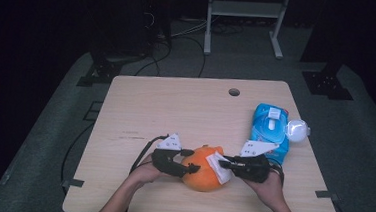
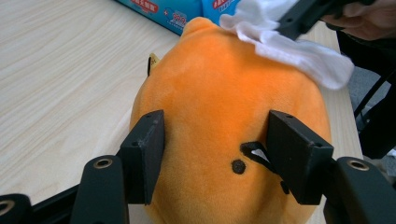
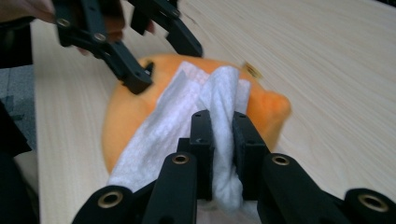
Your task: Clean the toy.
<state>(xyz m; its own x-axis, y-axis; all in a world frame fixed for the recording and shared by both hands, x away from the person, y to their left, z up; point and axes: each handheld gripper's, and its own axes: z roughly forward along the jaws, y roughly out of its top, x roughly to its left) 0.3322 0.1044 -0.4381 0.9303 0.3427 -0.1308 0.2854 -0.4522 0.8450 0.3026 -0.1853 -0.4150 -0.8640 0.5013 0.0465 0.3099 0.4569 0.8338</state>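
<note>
An orange plush toy (image 1: 199,173) lies near the table's front edge. My left gripper (image 1: 192,161) reaches it from the left; in the left gripper view its two black jaws (image 2: 215,154) press into the plush (image 2: 219,84) on both sides. My right gripper (image 1: 223,163) comes in from the right, shut on a white wipe (image 1: 218,167). In the right gripper view the jaws (image 3: 223,126) pinch a fold of the wipe (image 3: 187,107), which is spread over the top of the plush (image 3: 126,116). The left gripper (image 3: 161,60) shows beyond it.
A blue pack of wet wipes (image 1: 269,132) lies at the table's right side, with a white round object (image 1: 296,129) beside it at the edge. A cable hole (image 1: 234,92) sits near the far edge of the wooden table (image 1: 175,110).
</note>
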